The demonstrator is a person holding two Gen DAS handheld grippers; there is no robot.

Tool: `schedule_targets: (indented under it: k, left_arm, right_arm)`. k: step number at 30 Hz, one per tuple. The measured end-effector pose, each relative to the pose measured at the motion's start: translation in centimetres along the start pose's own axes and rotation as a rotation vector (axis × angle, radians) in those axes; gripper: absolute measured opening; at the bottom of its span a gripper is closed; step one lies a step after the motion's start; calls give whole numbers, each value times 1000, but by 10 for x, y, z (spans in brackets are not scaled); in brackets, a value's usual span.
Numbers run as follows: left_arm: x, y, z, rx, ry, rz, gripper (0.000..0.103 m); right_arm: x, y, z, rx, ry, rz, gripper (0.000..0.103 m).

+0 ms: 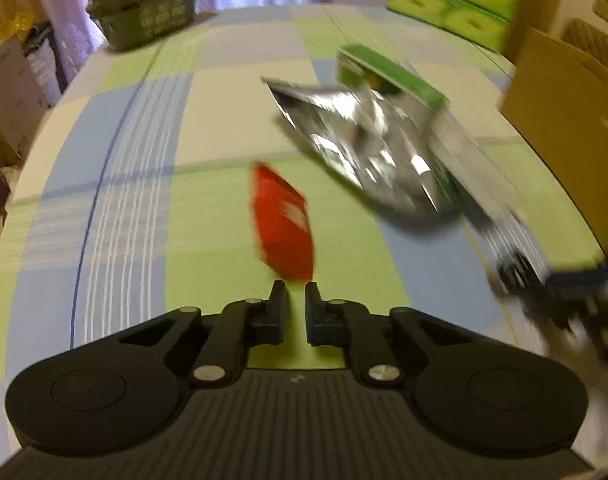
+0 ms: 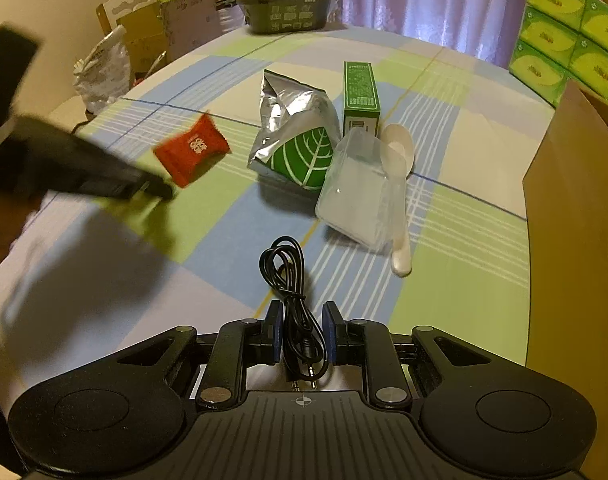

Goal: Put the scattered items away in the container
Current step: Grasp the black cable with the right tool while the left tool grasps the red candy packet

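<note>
We've got the left gripper (image 1: 295, 294) nosing at the red candy packet (image 1: 281, 222) on the checked tablecloth (image 1: 143, 152), jaws parted narrowly with nothing between them — the packet lies just ahead of the tips, and the left view is badly blurred. Our right gripper (image 2: 302, 316) sits low with its pads either side of the coiled black cable (image 2: 293, 280), spread wider than the coil, so it's straddled, not clamped. Still scattered: foil pouch (image 2: 293, 136), green box (image 2: 361, 92) behind it, clear plastic bag (image 2: 358, 190) with the white spoon (image 2: 398, 184) leaning on it. The cardboard box (image 2: 576, 216) at the right is likely our container — nothing visibly in it from here. Risks as we judge them: the narrow gap shoves the flat packet along instead of taking it; the right closes on one loop and the cable uncoils and trails; both arms crowd the box at once
</note>
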State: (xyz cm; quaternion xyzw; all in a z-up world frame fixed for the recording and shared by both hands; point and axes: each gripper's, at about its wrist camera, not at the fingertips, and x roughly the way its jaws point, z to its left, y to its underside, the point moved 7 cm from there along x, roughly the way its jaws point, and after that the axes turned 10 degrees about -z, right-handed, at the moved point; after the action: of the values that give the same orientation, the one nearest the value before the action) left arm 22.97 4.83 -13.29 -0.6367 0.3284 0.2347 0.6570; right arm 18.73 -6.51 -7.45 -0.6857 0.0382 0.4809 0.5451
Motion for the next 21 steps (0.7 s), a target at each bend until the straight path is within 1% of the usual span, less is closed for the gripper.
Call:
schedule_targets:
  k: [2, 4, 5, 6, 7, 8, 9, 10, 12, 14, 16, 17, 18, 19, 20, 21]
  left_arm:
    - [-12, 11, -3, 17, 13, 8, 7]
    - [-18, 14, -4, 26, 4, -7, 12]
    - [-19, 13, -2, 21, -5, -19, 18]
    - [-19, 11, 2, 10, -22, -30, 33]
    - [-18, 7, 7, -2, -40, -41, 45]
    - [-16, 2, 10, -12, -57, -55, 51]
    - [-14, -4, 14, -19, -67, -71, 60]
    - [-10, -11, 17, -24, -75, -85, 66]
    - [1, -21, 24, -30, -100, -97, 67]
    - [14, -26, 30, -34, -115, -85, 67]
    - [27, -27, 34, -46, -112, -62, 64]
    - [32, -27, 36, -53, -103, -56, 64]
    - [34, -28, 36, -52, -96, -61, 60]
    - [34, -29, 35, -44, -89, -65, 48]
    - [32, -29, 33, -36, -78, -66, 39]
    - [30, -29, 31, -30, -75, -63, 27]
  right_arm:
    - [-4, 3, 3, 8, -2, 0, 23]
    - [-8, 6, 4, 11, 4, -4, 23]
    - [-10, 7, 4, 16, 8, -7, 23]
    - [-11, 8, 4, 23, 11, -9, 23]
    - [-13, 8, 4, 29, 14, -13, 23]
    - [-14, 7, 4, 33, 17, -17, 23]
    - [-15, 7, 3, 36, 19, -20, 23]
    - [-15, 7, 3, 41, 19, -23, 23]
    - [-15, 5, 2, 46, 21, -26, 23]
    - [-14, 5, 1, 54, 19, -27, 23]
    - [-13, 5, 1, 55, 18, -23, 22]
    - [-12, 5, 1, 55, 18, -19, 22]
    - [-12, 6, 1, 55, 16, -16, 22]
    - [-11, 7, 1, 55, 13, -11, 23]
    - [-10, 9, 1, 52, 9, -6, 23]
    - [-10, 9, 1, 47, 11, -6, 23]
